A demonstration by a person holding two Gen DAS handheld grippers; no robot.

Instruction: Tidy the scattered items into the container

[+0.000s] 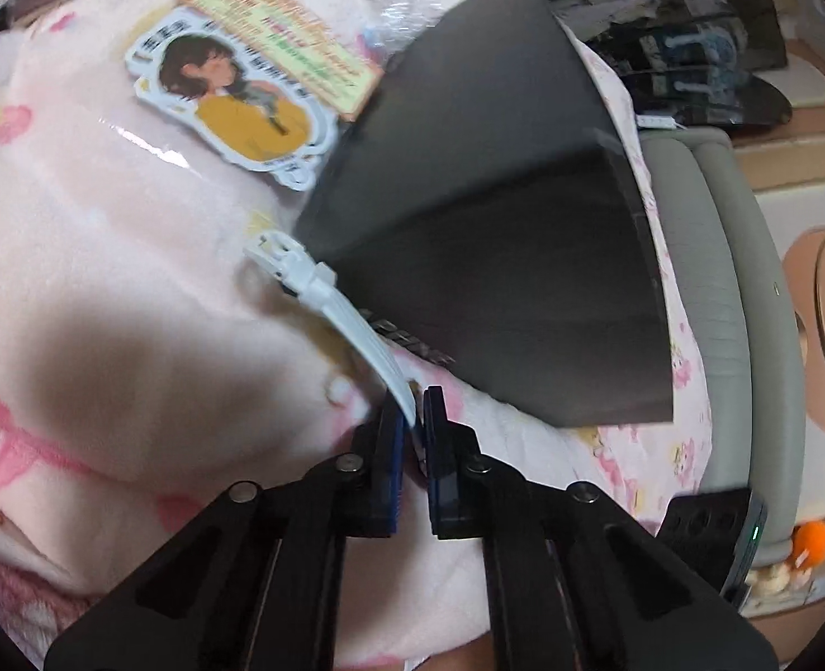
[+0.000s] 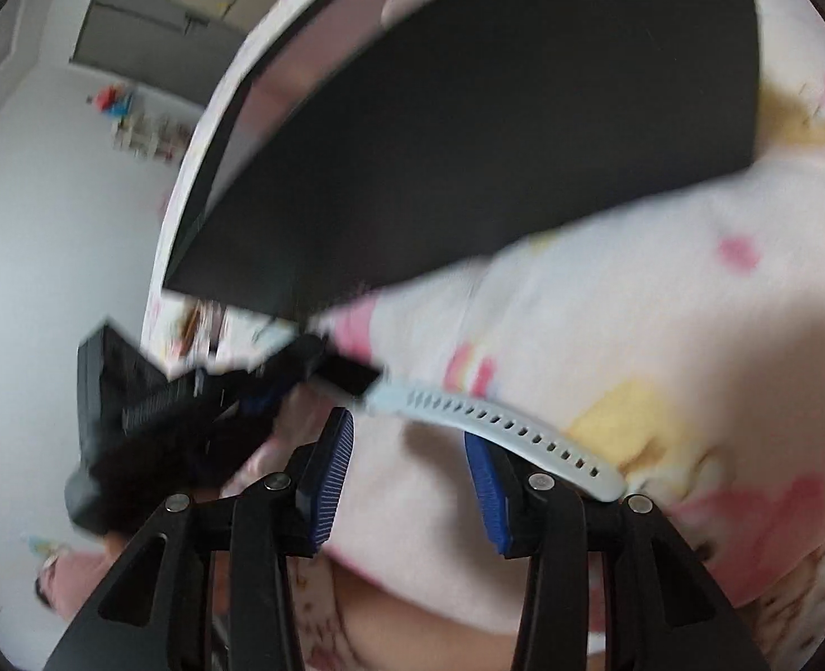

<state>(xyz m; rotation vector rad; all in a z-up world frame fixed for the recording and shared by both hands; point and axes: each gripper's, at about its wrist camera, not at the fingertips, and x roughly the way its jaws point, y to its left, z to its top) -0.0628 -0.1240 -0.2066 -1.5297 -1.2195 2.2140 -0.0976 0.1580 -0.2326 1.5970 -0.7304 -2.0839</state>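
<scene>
A white watch strap [image 1: 323, 302] with a buckle end and a row of holes runs from frame centre down to the lower middle, lying on pink bedding. A black open box [image 1: 485, 257] sits tilted at centre right, touching the strap. Two printed cards, a die-cut figure sticker [image 1: 233, 100] and a yellow-green card [image 1: 284, 33], lie upper left.

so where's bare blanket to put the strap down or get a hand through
Bare pink blanket lies left of the white strap, below the figure sticker. Crowded: the strap runs along the black box edge, sticker and printed card butt against its corner.
</scene>
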